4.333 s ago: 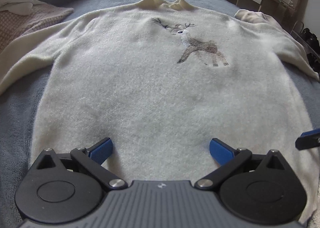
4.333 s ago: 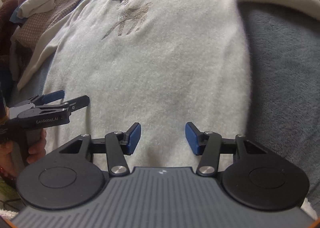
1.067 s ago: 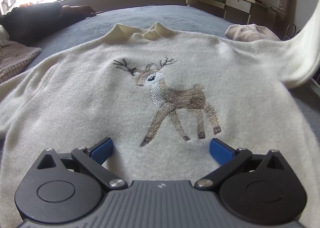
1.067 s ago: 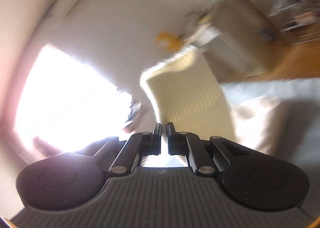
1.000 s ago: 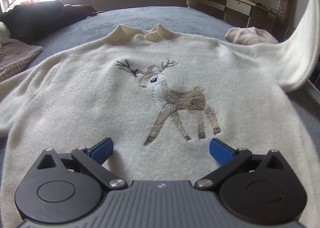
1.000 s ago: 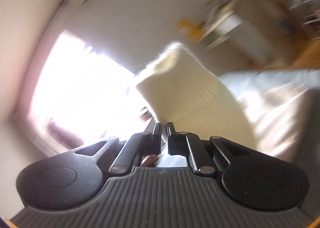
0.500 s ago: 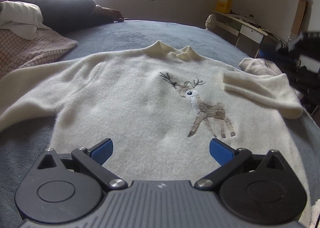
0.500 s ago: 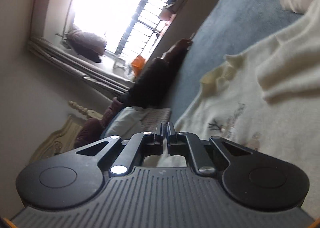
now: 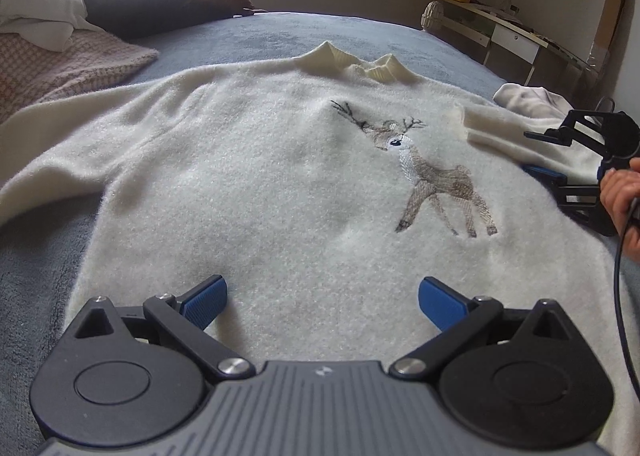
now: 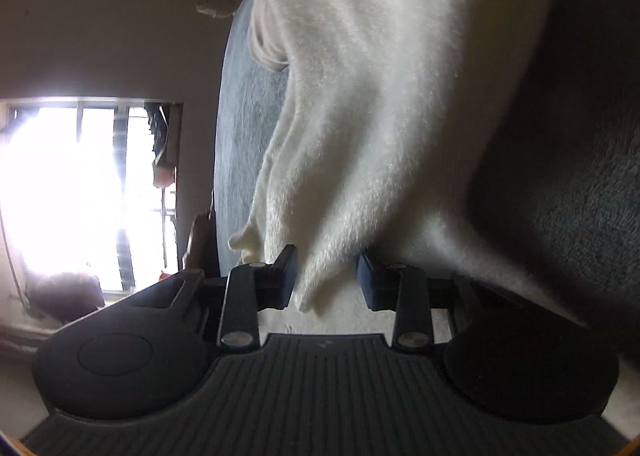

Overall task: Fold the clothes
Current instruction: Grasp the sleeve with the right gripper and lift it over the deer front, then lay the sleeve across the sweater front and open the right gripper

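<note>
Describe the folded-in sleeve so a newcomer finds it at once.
A blue-grey blanket covers the bed, with a fluffy cream sweater spread on it. Beside its embroidered brown deer, the cream sleeve lies across the body, unlike the other sleeve, stretched outward.

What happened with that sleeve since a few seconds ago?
The right tool lifted the sleeve, swung it over onto the sweater and is now opening to let it go. The left tool stayed open, and the other sleeve stayed spread out.
</note>
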Demonstrator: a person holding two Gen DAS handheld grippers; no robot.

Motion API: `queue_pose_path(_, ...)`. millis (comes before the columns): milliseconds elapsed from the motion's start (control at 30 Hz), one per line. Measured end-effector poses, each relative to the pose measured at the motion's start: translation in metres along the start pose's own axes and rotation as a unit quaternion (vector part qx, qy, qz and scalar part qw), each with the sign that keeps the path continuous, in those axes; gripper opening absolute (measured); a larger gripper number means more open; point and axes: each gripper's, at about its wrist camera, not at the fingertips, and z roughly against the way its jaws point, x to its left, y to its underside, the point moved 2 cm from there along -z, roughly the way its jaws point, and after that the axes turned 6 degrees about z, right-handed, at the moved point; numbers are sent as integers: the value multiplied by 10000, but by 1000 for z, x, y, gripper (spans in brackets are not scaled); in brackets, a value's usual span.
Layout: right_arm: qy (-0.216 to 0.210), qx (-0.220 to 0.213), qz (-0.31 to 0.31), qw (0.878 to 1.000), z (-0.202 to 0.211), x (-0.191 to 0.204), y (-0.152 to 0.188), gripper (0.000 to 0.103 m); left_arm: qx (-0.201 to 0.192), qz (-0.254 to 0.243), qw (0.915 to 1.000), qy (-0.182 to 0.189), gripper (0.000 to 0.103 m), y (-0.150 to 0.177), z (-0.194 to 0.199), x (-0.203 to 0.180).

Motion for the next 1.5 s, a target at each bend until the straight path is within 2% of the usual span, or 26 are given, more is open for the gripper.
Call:
queue_pose_path(133,-62,-311,-495,9983,-7,-6,6,30,-24,44,10000,13,103,1,1,1)
queue_pose_path(200,-121,-431,-680,9967,-8,-8,8,10,-37,88,9999,55,103,1,2,3)
queue_pose_path(333,-317,-341,-441,9979,-1,1,20,8,-185,199,9996,78,102,-2,10,11)
queue_pose_path(400,-477,-133,-327,9982,1,11,30,8,-296,277,9992,38,102,-5,16,17)
queue_pose_path(533,-803,569,-201,9949,-6,41,68,8,-490,425,9979,-91,102,-12,26,34)
queue_pose_path(667,-1198,1277,-277,9842,-24,67,121,8,-635,632,9958,-187,102,-17,38,53)
queue_pose_path(767,-1403,1632,-378,9758,-40,72,156,9,-715,787,9940,-253,102,-17,44,65)
queue_pose_path(833,-1244,1894,-255,9737,-51,68,174,12,-735,880,9930,-274,102,-17,47,72)
queue_pose_path(933,-429,2730,101,9610,-69,47,199,27,-679,1012,9922,-253,101,-16,46,77)
queue_pose_path(1000,-38,3153,261,9486,-69,31,210,27,-672,1055,9920,-185,97,-18,44,78)
queue_pose_path(1067,-11,3256,397,9447,-49,22,210,25,-713,1037,9920,-104,95,-22,42,75)
queue_pose_path(1167,-25,3131,632,9476,-22,20,188,27,-789,1008,9918,46,95,-33,35,67)
queue_pose_path(1233,27,2752,925,9569,-4,23,162,28,-801,1036,9912,168,93,-43,26,60)
queue_pose_path(1300,147,2224,1290,9663,11,26,131,28,-660,1158,9909,169,82,-56,10,56)
queue_pose_path(1333,236,1902,1547,9692,19,25,118,28,-520,1193,9915,52,78,-62,1,54)
queue_pose_path(1367,332,1596,1809,9699,28,20,108,28,-372,1210,9919,-88,68,-67,-8,53)
queue_pose_path(1400,428,1287,2069,9689,36,16,97,28,-269,1230,9919,-174,63,-72,-16,53)
queue_pose_path(1467,564,762,2480,9641,48,7,79,28,-166,1317,9911,-126,61,-78,-27,53)
queue_pose_path(1500,525,695,2493,9645,45,5,76,28,-136,1376,9904,-41,61,-79,-32,53)
